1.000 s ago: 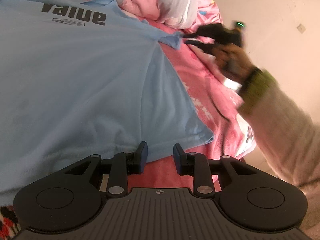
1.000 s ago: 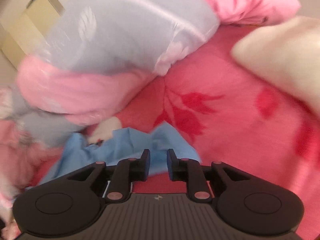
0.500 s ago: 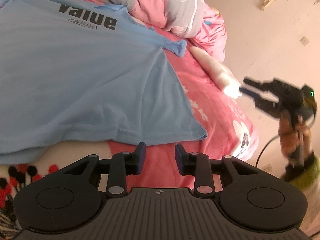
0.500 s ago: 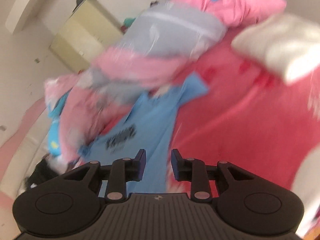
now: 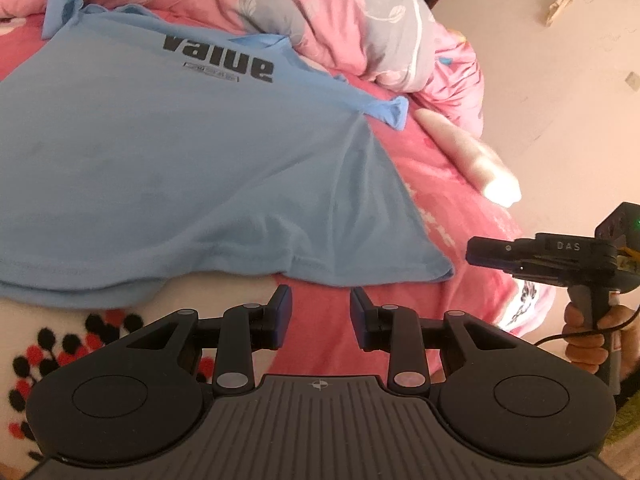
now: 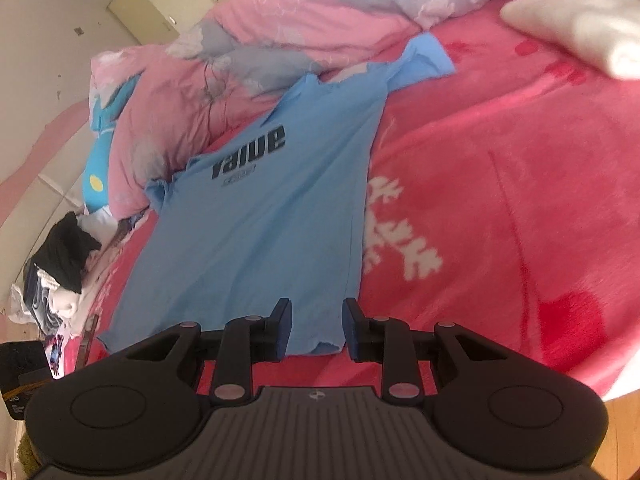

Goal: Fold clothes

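A light blue T-shirt (image 5: 192, 152) with black "value" lettering lies spread flat on the pink bed, its hem toward me. My left gripper (image 5: 320, 300) hovers just short of the hem, open, with nothing between its fingers. In the left wrist view my right gripper (image 5: 476, 256) is side on, held by a hand (image 5: 588, 332) off the bed's edge, level with the hem's right corner (image 5: 436, 272). In the right wrist view the T-shirt (image 6: 260, 220) stretches away, and my right gripper (image 6: 316, 312) stands open over the hem corner (image 6: 324, 344), apart from the cloth.
A bunched pink and grey quilt (image 5: 352, 20) borders the shirt's collar side. A folded white cloth (image 6: 580, 28) lies on the pink sheet (image 6: 500, 160) to the right. A heap of dark and white clothes (image 6: 60, 268) sits at the far left. Floor (image 5: 560, 80) lies beyond the bed.
My right gripper has left the shirt's sleeve and swung back to the near hem corner, its jaws a little wider. My left gripper has drawn slightly back from the hem.
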Motion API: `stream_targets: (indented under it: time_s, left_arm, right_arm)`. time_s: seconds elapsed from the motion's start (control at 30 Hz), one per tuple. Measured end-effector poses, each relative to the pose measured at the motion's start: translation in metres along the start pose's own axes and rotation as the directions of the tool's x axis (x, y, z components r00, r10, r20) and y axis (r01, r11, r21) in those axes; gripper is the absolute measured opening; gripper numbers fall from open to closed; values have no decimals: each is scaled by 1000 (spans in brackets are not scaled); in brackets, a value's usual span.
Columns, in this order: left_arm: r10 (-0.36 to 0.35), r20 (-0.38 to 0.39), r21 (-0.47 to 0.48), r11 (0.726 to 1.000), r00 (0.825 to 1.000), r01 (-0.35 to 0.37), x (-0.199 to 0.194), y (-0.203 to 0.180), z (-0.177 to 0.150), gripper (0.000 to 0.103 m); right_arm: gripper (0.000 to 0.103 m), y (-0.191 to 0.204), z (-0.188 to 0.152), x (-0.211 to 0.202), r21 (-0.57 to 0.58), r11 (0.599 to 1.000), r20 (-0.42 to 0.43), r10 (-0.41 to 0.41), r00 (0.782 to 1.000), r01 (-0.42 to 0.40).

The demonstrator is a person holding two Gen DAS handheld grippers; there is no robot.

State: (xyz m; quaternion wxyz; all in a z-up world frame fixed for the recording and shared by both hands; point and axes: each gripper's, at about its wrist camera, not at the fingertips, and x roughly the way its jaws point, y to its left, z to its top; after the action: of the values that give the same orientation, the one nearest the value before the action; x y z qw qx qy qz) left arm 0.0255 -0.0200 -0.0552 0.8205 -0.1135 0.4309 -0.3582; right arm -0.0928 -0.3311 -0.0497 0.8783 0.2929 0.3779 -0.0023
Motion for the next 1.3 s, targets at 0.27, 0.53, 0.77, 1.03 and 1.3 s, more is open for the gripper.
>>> stream_targets:
  time_s: [0.27,0.53,0.77,1.03,1.3]
  left_arm:
    - [27,22,4,1000,999,-27,-12,1,-9,31]
    - [45,55,-37,998,997,-43,-21,12,-12,31]
    - [45,112,-88,995,993,-35,-38,30,-12,31]
    - [106,216,-176,982,971,-68,-81,66,-8,31]
    - [277,269,-250,945,922,-211,-113,99,-2,31]
  right_arm:
    - [30,-12,4,24,34,999,-30,5,1000,-4]
    - [27,-18,-2,42,71,997,-77,11,997,-5]
    - [7,0,-9,33,-6,998,-44,-65,997,65]
    - [5,-9,-4,-7,66,993,62,-102,993,98]
    - [5,-29,-10,14,121,984,16,-132,991,129]
